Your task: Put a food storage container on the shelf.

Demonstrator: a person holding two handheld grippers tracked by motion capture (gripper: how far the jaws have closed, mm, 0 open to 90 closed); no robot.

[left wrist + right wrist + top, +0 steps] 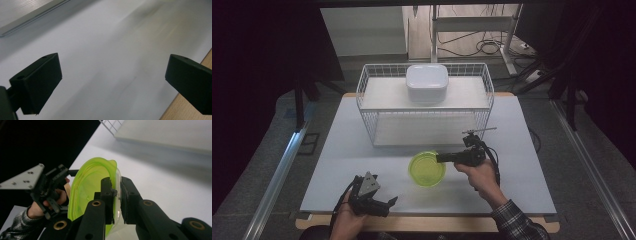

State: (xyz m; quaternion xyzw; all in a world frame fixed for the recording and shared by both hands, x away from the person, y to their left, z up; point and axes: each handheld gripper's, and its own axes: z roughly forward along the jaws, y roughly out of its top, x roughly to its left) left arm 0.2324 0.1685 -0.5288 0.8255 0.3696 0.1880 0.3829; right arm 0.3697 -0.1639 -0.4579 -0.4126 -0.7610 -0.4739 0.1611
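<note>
The right tool [439, 158] is clamped on the right rim of the green bowl [427, 169], which sits near the middle of the tabletop [522, 150], just in front of the wire basket [424, 107]; the left tool [388, 204] rests open at the front edge, well apart from the bowl. The high view shows the basket beyond the bowl, while the right gripper view shows one jaw inside the bowl's wall and one outside.
</note>
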